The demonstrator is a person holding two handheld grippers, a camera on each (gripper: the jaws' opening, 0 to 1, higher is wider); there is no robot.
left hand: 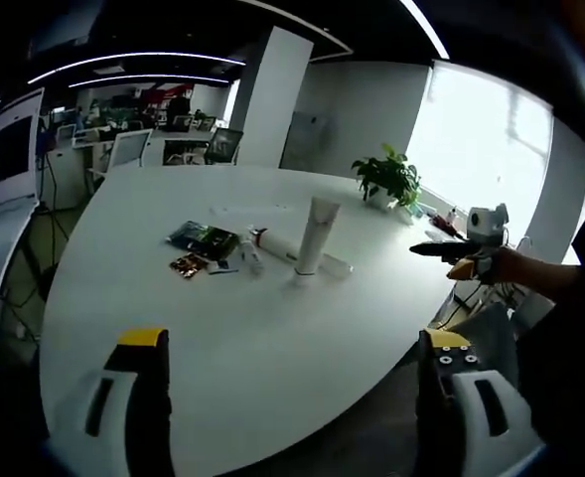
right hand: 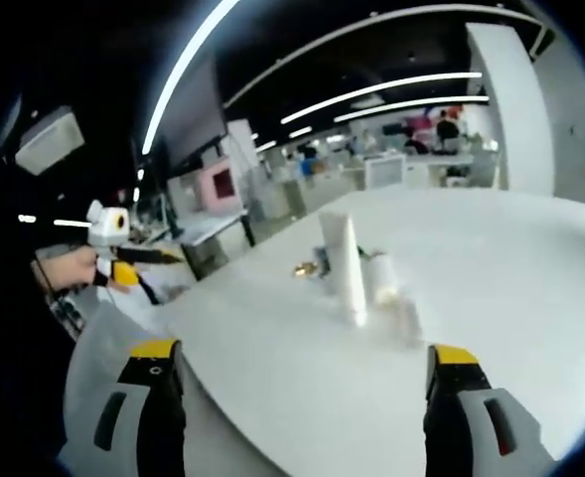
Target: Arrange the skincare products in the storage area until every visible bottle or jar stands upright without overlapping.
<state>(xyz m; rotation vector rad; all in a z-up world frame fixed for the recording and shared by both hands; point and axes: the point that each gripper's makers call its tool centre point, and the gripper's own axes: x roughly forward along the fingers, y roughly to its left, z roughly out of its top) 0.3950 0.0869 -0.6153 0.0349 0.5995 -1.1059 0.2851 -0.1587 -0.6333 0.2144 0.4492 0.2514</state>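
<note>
Between the wide-open jaws of the left gripper (left hand: 292,383), which holds nothing, lies bare white table (left hand: 272,338). The right gripper (right hand: 307,393) is likewise spread wide and empty, hovering over the table's near edge. In the left gripper view the right one also appears far right, held in a person's hand (left hand: 491,266).

Farther out, near the table's middle, one tall white tube (left hand: 314,235) stands upright on its cap. Just behind it a white bottle (left hand: 284,247) lies on its side, and a smaller tube (left hand: 251,258) lies to its left. Dark flat packets (left hand: 204,239) rest further left. A potted plant (left hand: 388,179) sits at the far edge.

By my judgement the task is only begun: one item stands, at least two must be raised. No label or writing is legible.
</note>
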